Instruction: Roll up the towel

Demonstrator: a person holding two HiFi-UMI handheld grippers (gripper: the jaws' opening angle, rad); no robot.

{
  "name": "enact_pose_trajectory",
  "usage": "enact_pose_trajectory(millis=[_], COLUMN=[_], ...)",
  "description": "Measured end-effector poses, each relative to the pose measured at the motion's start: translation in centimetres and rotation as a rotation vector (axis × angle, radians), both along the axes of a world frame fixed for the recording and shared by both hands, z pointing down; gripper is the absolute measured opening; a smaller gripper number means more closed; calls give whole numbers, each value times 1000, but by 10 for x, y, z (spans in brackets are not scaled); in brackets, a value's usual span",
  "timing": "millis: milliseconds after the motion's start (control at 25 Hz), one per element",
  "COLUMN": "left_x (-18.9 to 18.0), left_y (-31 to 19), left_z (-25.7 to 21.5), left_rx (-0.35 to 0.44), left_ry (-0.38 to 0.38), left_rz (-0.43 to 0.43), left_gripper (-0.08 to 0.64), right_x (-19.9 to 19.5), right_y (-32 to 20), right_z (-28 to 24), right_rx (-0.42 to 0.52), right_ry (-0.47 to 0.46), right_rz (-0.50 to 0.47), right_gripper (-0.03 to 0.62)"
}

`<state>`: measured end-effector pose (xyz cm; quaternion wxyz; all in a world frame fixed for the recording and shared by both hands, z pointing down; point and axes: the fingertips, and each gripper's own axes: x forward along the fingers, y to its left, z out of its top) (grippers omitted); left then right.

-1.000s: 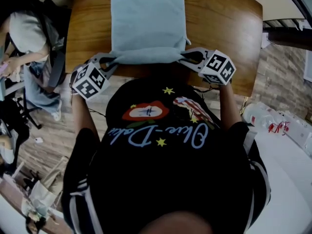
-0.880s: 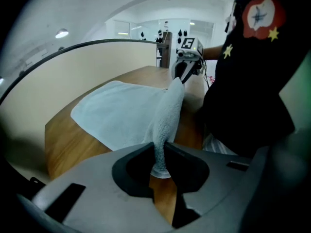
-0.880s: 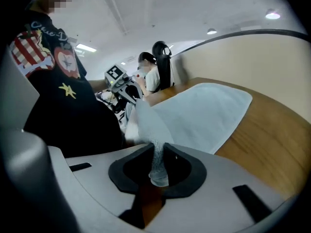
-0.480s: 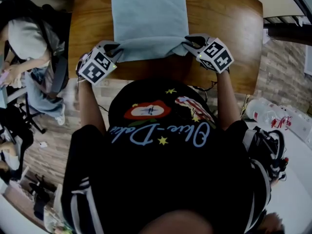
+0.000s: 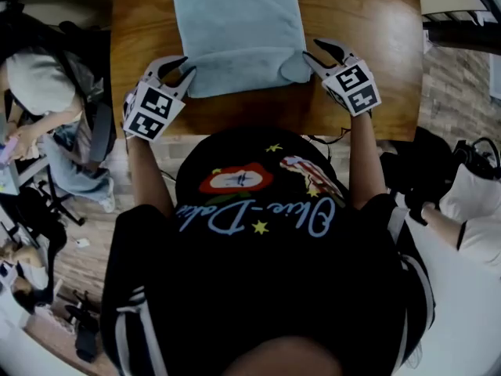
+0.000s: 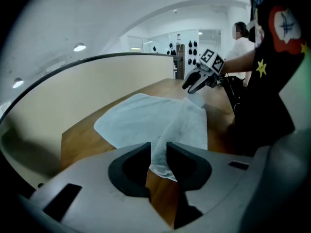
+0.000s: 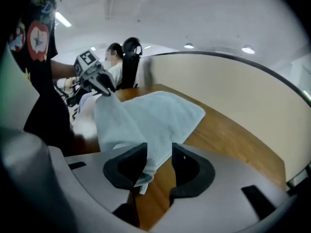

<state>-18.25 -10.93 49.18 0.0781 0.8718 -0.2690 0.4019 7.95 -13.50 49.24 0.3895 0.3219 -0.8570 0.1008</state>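
Light-blue terry towel point(image 5: 235, 30): laid on desk betw. both grippers; far part spread flat, near edge turned over in a thick fold.
Brown wooden desk point(image 5: 360, 22): towel carried at centre; bare wood seen at either side.
Left hand-held gripper point(image 5: 180, 66): at towel's near-left corner; jaws opening, gap narrow and filled by towel corner, both pads touched.
Right hand-held gripper point(image 5: 319, 51): at near-right corner; jaws opening, spread wide; towel corner betw. them, leant on one pad, wood seen beside the other.
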Motion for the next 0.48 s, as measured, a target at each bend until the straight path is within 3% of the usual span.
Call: enact_pose_trajectory(millis=[120, 200, 320, 480], left_x=[-14, -22, -15, 16], left_y=[-12, -15, 7, 55], left_z=[-16, -33, -50, -21], left_rx=[48, 101, 180, 163], left_ry=[60, 92, -14, -225], left_rz=[-51, -86, 16, 228], left_gripper=[98, 98, 97, 104], right_x=[11, 7, -14, -31], right_y=[-7, 3, 40, 91], right_z=[-22, -36, -38, -8], right_rx=[76, 117, 130, 76], right_ry=[-51, -49, 14, 180], right_rz=[100, 56, -155, -464], right_gripper=[146, 146, 146, 146])
